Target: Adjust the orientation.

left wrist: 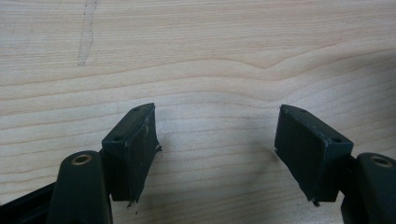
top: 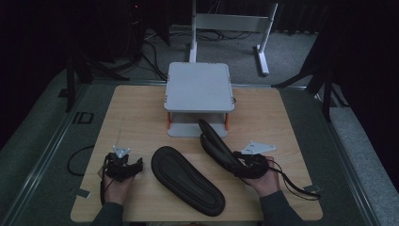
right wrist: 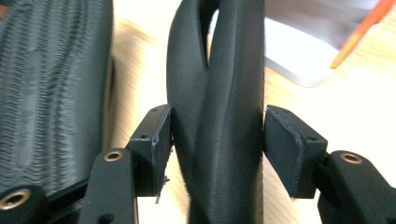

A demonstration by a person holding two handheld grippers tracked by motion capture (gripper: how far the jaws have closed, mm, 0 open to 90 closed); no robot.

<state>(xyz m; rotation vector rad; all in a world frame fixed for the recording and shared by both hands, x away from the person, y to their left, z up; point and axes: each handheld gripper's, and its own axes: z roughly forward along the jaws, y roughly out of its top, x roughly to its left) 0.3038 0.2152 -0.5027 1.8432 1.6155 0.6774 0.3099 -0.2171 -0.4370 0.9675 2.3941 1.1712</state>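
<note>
The right gripper (right wrist: 217,140) has its fingers clenched on a black slipper (right wrist: 224,93), held on edge. Its light, soft foam should flex, so grasp mid-sole. The left gripper (left wrist: 217,144) fingers are released.

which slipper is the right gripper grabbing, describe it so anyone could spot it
Start at the grey two-level stand at the back of the wooden table. Just in front of its right side, a black slipper stands on edge, pinched between the right gripper jaws. The other slipper lies flat, sole up.
</note>
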